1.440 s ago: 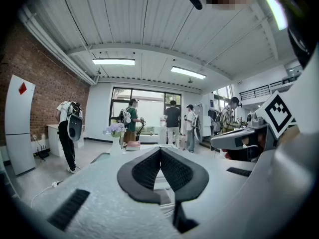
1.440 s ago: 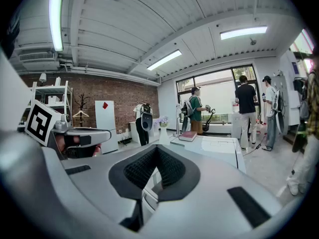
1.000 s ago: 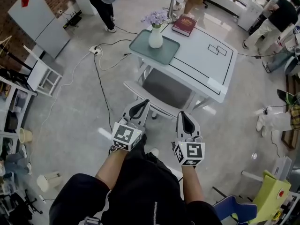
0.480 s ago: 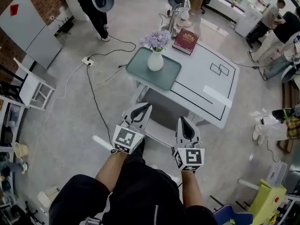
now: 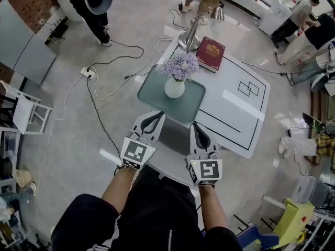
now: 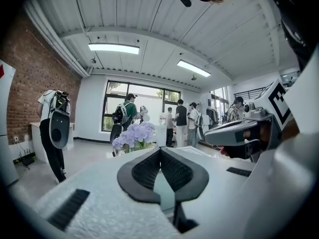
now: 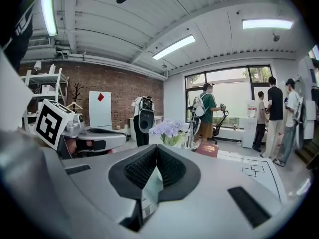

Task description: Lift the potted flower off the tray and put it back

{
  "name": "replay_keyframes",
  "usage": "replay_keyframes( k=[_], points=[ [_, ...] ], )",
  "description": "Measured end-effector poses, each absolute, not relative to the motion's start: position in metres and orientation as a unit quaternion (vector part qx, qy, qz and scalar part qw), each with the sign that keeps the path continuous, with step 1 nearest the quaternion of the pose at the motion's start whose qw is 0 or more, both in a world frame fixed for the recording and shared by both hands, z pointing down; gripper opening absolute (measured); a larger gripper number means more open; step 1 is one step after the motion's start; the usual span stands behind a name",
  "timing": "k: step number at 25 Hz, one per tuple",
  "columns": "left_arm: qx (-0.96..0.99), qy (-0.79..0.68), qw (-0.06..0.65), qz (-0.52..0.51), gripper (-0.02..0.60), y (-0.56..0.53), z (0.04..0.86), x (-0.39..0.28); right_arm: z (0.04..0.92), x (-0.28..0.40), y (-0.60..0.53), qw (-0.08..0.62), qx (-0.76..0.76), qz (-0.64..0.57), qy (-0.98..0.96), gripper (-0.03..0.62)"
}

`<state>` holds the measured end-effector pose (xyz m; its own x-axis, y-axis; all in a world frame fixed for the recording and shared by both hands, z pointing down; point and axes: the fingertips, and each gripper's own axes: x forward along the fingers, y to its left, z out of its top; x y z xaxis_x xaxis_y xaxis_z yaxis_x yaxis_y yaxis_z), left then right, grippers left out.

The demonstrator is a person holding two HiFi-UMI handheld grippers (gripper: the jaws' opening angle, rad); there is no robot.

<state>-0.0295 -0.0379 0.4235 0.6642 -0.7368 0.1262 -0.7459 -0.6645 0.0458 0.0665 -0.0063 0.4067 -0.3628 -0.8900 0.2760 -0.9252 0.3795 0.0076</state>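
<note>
The potted flower, a white vase (image 5: 175,88) with pale purple blooms (image 5: 179,66), stands upright on the green tray (image 5: 152,91) at the near left corner of the white table (image 5: 230,116). My left gripper (image 5: 159,115) is shut and empty, its tips just short of the tray's near edge. My right gripper (image 5: 194,126) is shut and empty too, beside it at the table's front edge. In the left gripper view the closed tips (image 6: 159,150) point at the blooms (image 6: 133,133). The right gripper view shows the blooms (image 7: 168,128) just beyond its closed tips (image 7: 156,147).
A red book (image 5: 210,52) and a lamp post (image 5: 192,32) sit on the table's far side. A grey chair seat (image 5: 170,140) lies under my grippers. Cables (image 5: 102,80) run over the floor at left. Several people stand at the room's far end.
Both grippers have moved forward toward the table together, still shut. The tray and flower now lie much closer, right ahead of the tips.
</note>
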Motion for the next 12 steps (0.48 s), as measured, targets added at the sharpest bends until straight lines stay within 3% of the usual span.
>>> replay_keyframes(
  k=[9, 12],
  points=[
    [0.902, -0.422, 0.086, 0.036, 0.006, -0.095, 0.446, -0.033, 0.461, 0.047, -0.106, 0.120, 0.538, 0.067, -0.832, 0.013],
    [0.896, -0.432, 0.099, 0.034, 0.006, -0.107, 0.449, -0.040, 0.485, 0.046, -0.139, 0.109, 0.547, 0.074, -0.827, 0.134]
  ],
)
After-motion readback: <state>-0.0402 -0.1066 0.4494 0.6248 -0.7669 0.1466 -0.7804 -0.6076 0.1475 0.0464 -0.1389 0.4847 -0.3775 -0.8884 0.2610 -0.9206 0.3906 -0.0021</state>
